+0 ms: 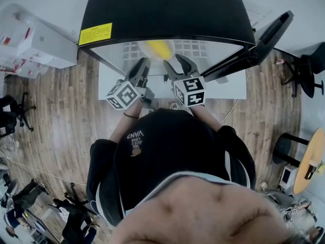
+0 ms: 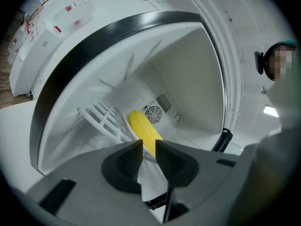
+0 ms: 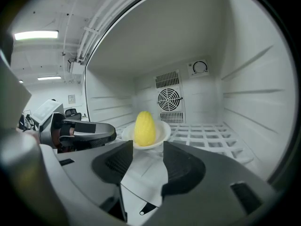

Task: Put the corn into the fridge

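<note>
A yellow corn cob [image 1: 158,48] [image 2: 145,130] [image 3: 145,127] lies on a small white plate [image 3: 162,131] inside the open fridge [image 1: 167,9], on its white wire shelf [image 3: 202,133]. Both grippers hover just outside the fridge's mouth, pointing in at the corn. My left gripper [image 1: 143,64] [image 2: 148,142] holds nothing; its jaws stand only a narrow gap apart. My right gripper [image 1: 172,61] [image 3: 147,146] is open wider and empty, with the plate a short way beyond its tips. In the right gripper view the left gripper [image 3: 80,133] shows at the left.
The black fridge door [image 1: 269,34] is swung open to the right. The fridge stands on a white table [image 1: 228,88]. A fan vent [image 3: 169,98] marks the back wall. White boxes [image 1: 35,39] stand at the left, a round table [image 1: 312,156] at the right.
</note>
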A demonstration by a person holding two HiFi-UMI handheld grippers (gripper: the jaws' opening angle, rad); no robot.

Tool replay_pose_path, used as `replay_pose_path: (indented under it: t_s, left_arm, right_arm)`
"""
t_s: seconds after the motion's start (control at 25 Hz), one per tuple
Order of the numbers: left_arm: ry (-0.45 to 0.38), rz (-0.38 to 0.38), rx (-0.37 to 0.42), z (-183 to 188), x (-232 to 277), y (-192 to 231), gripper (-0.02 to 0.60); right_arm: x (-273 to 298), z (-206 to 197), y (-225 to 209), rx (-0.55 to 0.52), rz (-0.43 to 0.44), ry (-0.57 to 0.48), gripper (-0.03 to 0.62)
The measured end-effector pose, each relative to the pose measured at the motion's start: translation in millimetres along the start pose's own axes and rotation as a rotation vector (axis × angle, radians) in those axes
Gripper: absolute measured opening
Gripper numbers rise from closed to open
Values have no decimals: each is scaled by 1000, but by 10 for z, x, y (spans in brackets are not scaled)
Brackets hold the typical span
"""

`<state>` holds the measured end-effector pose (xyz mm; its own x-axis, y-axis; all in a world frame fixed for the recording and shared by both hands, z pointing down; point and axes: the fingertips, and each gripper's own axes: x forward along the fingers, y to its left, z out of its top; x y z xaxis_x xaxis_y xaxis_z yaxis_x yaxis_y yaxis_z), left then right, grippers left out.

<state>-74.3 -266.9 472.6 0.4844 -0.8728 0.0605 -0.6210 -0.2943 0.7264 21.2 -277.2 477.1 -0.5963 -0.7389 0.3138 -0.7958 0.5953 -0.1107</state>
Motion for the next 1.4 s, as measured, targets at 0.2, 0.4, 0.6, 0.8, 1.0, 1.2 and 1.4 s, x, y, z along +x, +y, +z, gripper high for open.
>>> replay_pose_path:
  t_s: [0.2, 0.4, 0.6, 0.8, 1.0, 1.2, 1.4]
  left_arm:
    - [4, 7, 16, -21, 1, 17, 78]
    - [8, 6, 41, -11, 9, 9, 67]
    - [17, 5, 60, -18, 23, 14, 58]
    - [22, 8, 100, -9, 36, -2, 49]
    - [34, 8, 159, -2, 48, -23, 37]
    - [53, 10, 205, -9, 59, -16, 32]
    - [69, 6, 263, -9, 55, -32, 29]
  right_arm:
    - [16, 1, -27, 2, -7, -4, 210]
    - [38, 19, -61, 0, -15, -6, 210]
    - [70, 23, -91, -2, -23, -3, 209]
    - [97, 35, -113, -5, -22, -1, 209]
    - [126, 56, -133, -7, -24, -1, 209]
    - [152, 65, -143, -8, -25, -1, 209]
    - [171, 73, -138, -9, -28, -2, 210]
